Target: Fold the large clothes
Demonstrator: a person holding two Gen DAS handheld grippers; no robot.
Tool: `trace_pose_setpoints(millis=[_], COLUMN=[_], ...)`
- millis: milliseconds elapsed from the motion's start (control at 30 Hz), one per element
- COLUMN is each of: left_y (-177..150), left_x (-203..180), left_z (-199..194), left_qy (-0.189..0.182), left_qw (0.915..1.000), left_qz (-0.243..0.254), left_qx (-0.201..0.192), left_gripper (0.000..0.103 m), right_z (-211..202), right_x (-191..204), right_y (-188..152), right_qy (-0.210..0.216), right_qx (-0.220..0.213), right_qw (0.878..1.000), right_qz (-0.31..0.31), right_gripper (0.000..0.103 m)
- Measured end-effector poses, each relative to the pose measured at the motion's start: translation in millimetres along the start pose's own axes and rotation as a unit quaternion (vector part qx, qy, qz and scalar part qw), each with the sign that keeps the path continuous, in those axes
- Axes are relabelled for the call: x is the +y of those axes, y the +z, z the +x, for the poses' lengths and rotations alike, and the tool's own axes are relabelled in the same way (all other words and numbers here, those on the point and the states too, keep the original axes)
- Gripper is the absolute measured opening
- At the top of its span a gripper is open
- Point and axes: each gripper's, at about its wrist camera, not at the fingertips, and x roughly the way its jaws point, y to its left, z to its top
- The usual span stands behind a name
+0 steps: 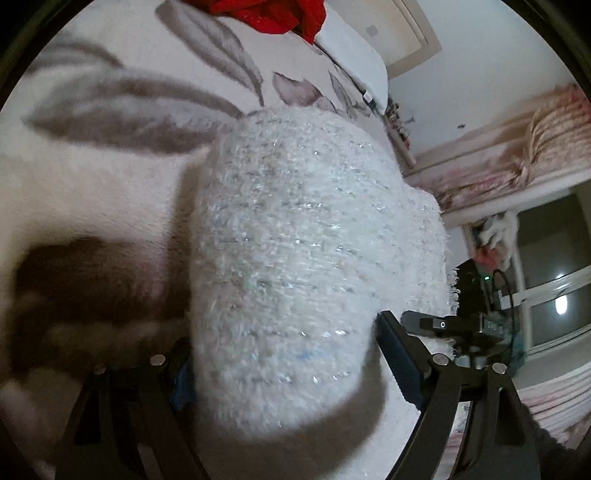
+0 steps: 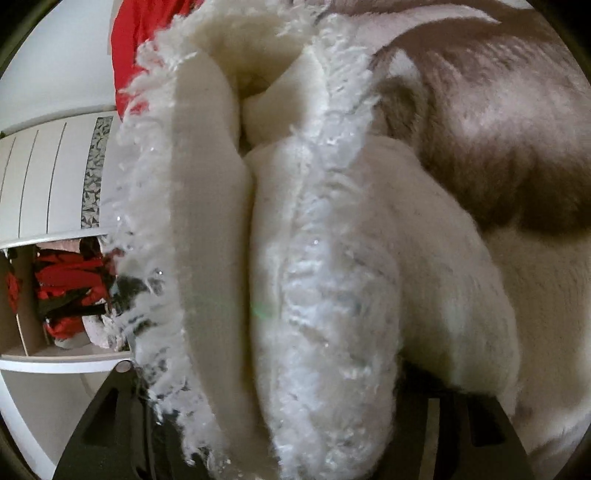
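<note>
Over leaf-print bedding, both claws pinch a fuzzy, glittery white garment, fringed.

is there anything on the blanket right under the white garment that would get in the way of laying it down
Nothing visible. The white garment hangs between the left gripper's fingers over bare blanket. The red cloth lies at the far edge, well clear.

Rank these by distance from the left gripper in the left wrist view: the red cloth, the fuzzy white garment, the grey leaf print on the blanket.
1. Fuzzy white garment: between the left gripper fingers.
2. Grey leaf print: on the blanket, upper left, beyond the garment.
3. Red cloth: far end, top edge.
</note>
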Motion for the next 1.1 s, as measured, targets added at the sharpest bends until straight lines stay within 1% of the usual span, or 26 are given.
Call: trace_pose_setpoints(millis=[33,67,100,133,167,200,233,267,300,333,367,400,467,500,533,567,633,700,733,800,867,933,1033,1100], left_y=[0.3,-2.7,-8.3,-9.7,-16.9,-22.1,-33.0,-40.9,-44.1,-51.9,-59.5,-63.3,-79.2,-84.2,-79.4,-83.0,-84.2,-88.2,-88.6,-94.3,-106.1,-117.5,-137.9,-152.4], left_x=[-4.8,-12.6,-19.7,-23.1,-29.4,-34.1,-43.1,-50.8,-56.3,-64.5,-74.6,-83.0,-103.4,-113.5,-121.6,-134.9,-156.1,-177.6,-193.0,-213.2,-240.1,-262.1,-299.3,-322.6], left_z=[-3.9,-10.4,-18.0,-24.5,-32.2,-38.2,-46.9,-53.1,-57.2,-62.1,-66.4,-68.8,-79.2,-84.5,-84.1,-90.5,-100.4,-114.2,-122.2,-135.4,-159.2,-179.7,-213.7,-237.3], left_qy=[0.013,0.035,0.062,0.090,0.113,0.133,0.169,0.196,0.215,0.240,0.267,0.282,0.318,0.327,0.331,0.332,0.327,0.321,0.316,0.317,0.312,0.310,0.313,0.314], left_qw=[0.9999,0.9992,0.9977,0.9951,0.9921,0.9890,0.9822,0.9760,0.9710,0.9640,0.9563,0.9516,0.9385,0.9343,0.9323,0.9304,0.9313,0.9319,0.9323,0.9296,0.9289,0.9282,0.9242,0.9205], left_qz=[0.004,0.014,0.023,0.034,0.043,0.049,0.060,0.069,0.077,0.086,0.091,0.094,0.107,0.114,0.118,0.123,0.127,0.131,0.135,0.144,0.149,0.151,0.161,0.169], left_qx=[-0.002,-0.009,-0.016,-0.024,-0.033,-0.042,-0.056,-0.065,-0.071,-0.075,-0.077,-0.077,-0.082,-0.085,-0.087,-0.094,-0.099,-0.107,-0.112,-0.121,-0.131,-0.139,-0.149,-0.160], left_gripper=[0.084,0.084,0.084,0.084,0.084,0.084,0.084,0.084,0.086,0.093,0.099,0.103,0.103,0.103,0.103,0.103,0.103,0.103,0.103,0.103,0.103,0.103,0.103,0.103], right_z=[-7.5,-10.3,-18.6,-22.5,-29.1,-35.8,-41.4,-46.0,-49.9,-54.1,-57.5,-60.9,-69.2,-73.7,-79.8,-91.9,-109.2,-131.2,-136.7,-161.7,-185.5,-212.9,-251.9,-276.3], right_x=[1.2,4.3,11.6,16.4,24.1,33.1,43.0,52.9,63.3,77.9,87.0,100.3,115.9,122.4,126.4,143.4,165.4,190.5,204.1,224.8,245.3,272.5,311.5,334.7], right_y=[-4.5,-4.8,-14.0,-19.3,-28.2,-38.6,-49.7,-61.0,-74.5,-91.1,-106.9,-115.8,-139.6,-156.1,-167.2,-179.1,-204.5,-236.8,-244.3,-269.8,-292.9,-324.7,-372.1,-402.9], right_qy=[-0.022,-0.047,-0.086,-0.109,-0.144,-0.183,-0.223,-0.265,-0.309,-0.344,-0.379,-0.394,-0.415,-0.425,-0.433,-0.437,-0.451,-0.457,-0.457,-0.456,-0.455,-0.456,-0.456,-0.453], right_qx=[-0.007,-0.015,-0.027,-0.033,-0.046,-0.064,-0.078,-0.089,-0.102,-0.117,-0.130,-0.137,-0.150,-0.158,-0.164,-0.171,-0.190,-0.209,-0.214,-0.227,-0.240,-0.257,-0.278,-0.291], right_qw=[1.000,0.999,0.996,0.993,0.988,0.979,0.969,0.957,0.940,0.925,0.909,0.901,0.889,0.882,0.878,0.875,0.863,0.856,0.855,0.853,0.850,0.844,0.835,0.832], right_qz=[-0.004,-0.011,-0.022,-0.029,-0.041,-0.057,-0.071,-0.084,-0.098,-0.109,-0.117,-0.119,-0.124,-0.125,-0.123,-0.122,-0.124,-0.122,-0.119,-0.115,-0.115,-0.121,-0.130,-0.134], right_gripper=[0.072,0.072,0.075,0.076,0.078,0.081,0.081,0.082,0.083,0.084,0.086,0.088,0.089,0.090,0.090,0.091,0.091,0.091,0.091,0.091,0.091,0.091,0.091,0.091])
